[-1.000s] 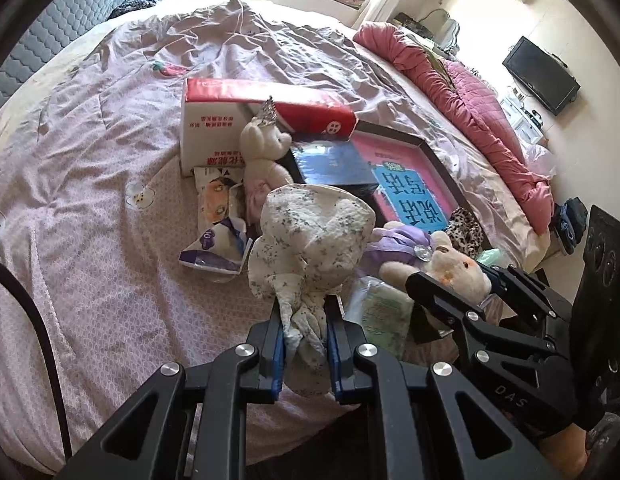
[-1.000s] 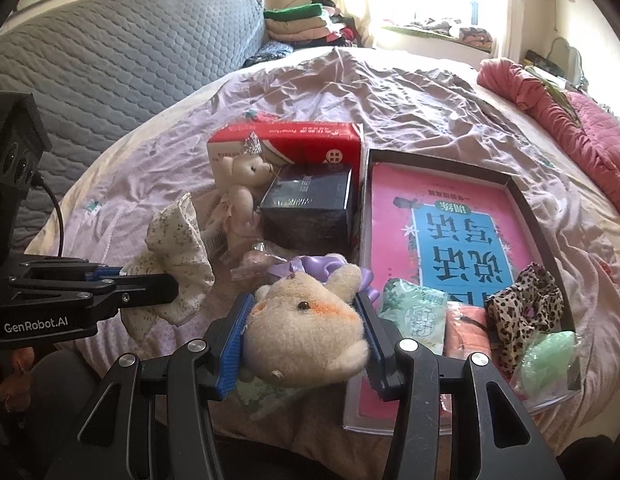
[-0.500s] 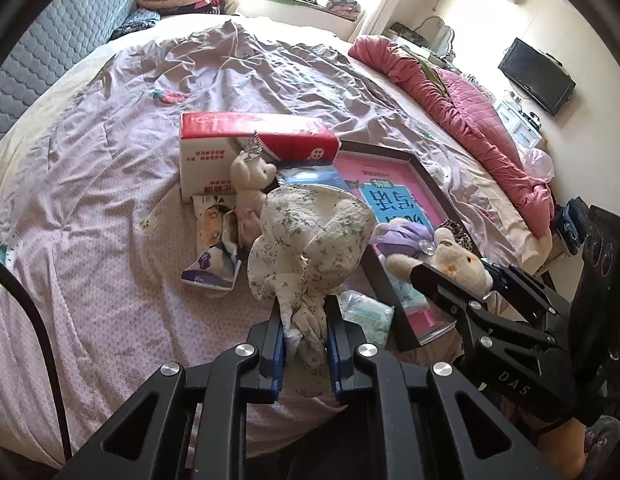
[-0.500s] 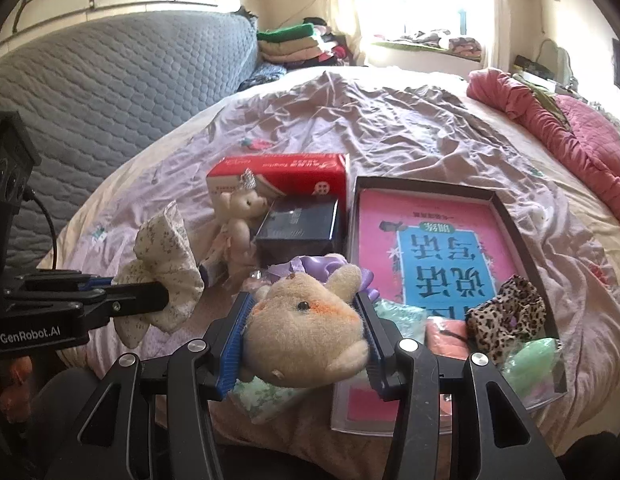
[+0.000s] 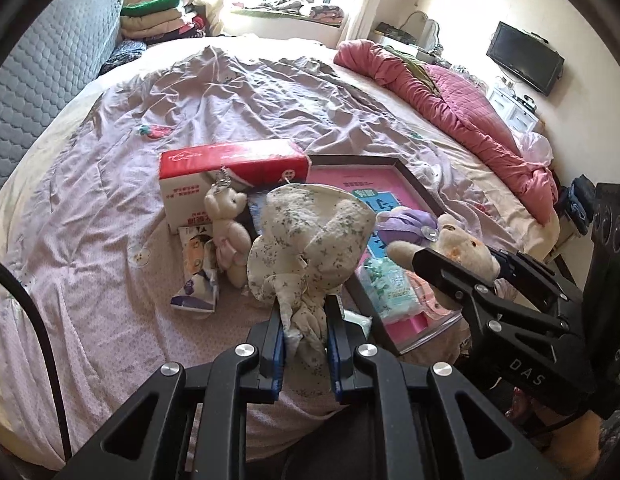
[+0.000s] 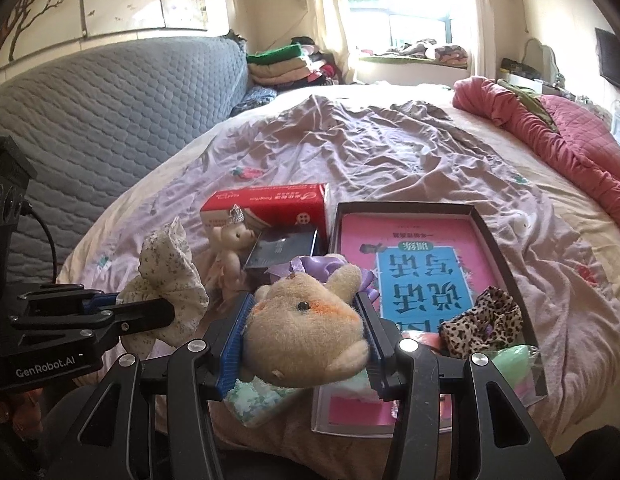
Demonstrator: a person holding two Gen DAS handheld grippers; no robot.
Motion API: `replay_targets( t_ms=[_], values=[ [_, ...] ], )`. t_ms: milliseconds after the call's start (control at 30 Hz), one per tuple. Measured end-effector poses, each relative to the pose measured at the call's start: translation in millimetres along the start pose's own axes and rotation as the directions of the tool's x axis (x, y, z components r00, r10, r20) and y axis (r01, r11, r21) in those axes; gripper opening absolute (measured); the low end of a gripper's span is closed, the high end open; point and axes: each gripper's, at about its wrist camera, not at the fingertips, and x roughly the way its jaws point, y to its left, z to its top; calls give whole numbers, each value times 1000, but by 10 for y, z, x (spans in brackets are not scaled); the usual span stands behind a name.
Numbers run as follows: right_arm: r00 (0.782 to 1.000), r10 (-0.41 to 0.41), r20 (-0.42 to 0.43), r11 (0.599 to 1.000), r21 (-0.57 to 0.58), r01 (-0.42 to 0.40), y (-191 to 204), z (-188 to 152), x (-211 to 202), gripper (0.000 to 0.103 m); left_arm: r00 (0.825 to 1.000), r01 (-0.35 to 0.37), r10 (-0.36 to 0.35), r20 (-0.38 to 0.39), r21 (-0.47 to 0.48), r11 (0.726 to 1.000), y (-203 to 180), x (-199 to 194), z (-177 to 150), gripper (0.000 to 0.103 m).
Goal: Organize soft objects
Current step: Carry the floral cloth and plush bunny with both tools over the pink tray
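My left gripper (image 5: 306,320) is shut on a cream floral cloth piece (image 5: 310,236), held above the bed; it also shows in the right wrist view (image 6: 166,284). My right gripper (image 6: 304,328) is shut on a beige plush toy with a purple bow (image 6: 306,320), held above the near end of a dark-rimmed tray (image 6: 485,232); the toy also shows in the left wrist view (image 5: 461,248). A small pale teddy with a crown (image 5: 226,220) stands on the bed by a red and white box (image 5: 230,168). A leopard-print scrunchie (image 6: 485,320) lies in the tray.
The tray holds a pink and blue sheet (image 6: 421,256), a green soft item (image 6: 513,356) and tissue packs (image 5: 389,284). A dark box (image 6: 282,248) sits beside the teddy. Printed packets (image 5: 196,268) lie on the lilac bedsheet (image 5: 270,88). A pink quilt (image 5: 461,108) lies along the right side.
Both grippers have lifted and pulled back from the bed while keeping their holds. The bed objects look smaller and farther away, and more of the room shows.
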Motion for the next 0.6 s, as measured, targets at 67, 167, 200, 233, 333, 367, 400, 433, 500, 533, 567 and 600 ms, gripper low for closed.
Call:
replay_targets(
  t_ms=[67, 167, 200, 233, 333, 367, 400, 433, 500, 533, 567, 600],
  values=[
    [1000, -3, 12, 1000, 7, 3, -42, 8, -43, 52, 1000, -3, 3, 3, 12, 1000, -51, -5, 14, 18],
    [1000, -11, 27, 1000, 29, 10, -131, 28, -109, 52, 1000, 1, -1, 4, 21, 1000, -118, -10, 47, 18],
    [999, -19, 32, 999, 37, 17, -173, 35, -135, 52, 1000, 2, -2, 3, 28, 1000, -148, -11, 59, 18],
    [999, -21, 35, 999, 42, 20, -205, 37, -153, 52, 1000, 1, -1, 6, 33, 999, -173, -15, 69, 18],
    [998, -40, 53, 997, 65, 37, -326, 49, -242, 52, 1000, 13, -14, 15, 45, 999, -260, -26, 107, 18],
    [997, -48, 58, 996, 75, 43, -375, 45, -270, 52, 1000, 18, -19, 15, 46, 999, -283, -20, 118, 18],
    [996, -60, 64, 995, 85, 54, -431, 41, -300, 52, 1000, 26, -26, 12, 48, 999, -313, -10, 131, 18],
    [995, -69, 67, 994, 94, 62, -483, 39, -318, 52, 999, 32, -33, 12, 53, 998, -349, 0, 142, 18],
    [993, -91, 72, 990, 113, 83, -585, 25, -355, 52, 999, 39, -40, 11, 67, 997, -433, 24, 160, 18],
    [992, -102, 75, 988, 126, 92, -641, 14, -378, 52, 999, 42, -43, 12, 74, 996, -472, 39, 166, 18],
    [991, -113, 78, 986, 135, 102, -691, 8, -394, 52, 999, 44, -45, 11, 76, 996, -499, 57, 169, 18],
    [990, -119, 80, 984, 143, 107, -741, 3, -408, 52, 999, 51, -51, 3, 81, 995, -549, 89, 178, 18]
  ],
)
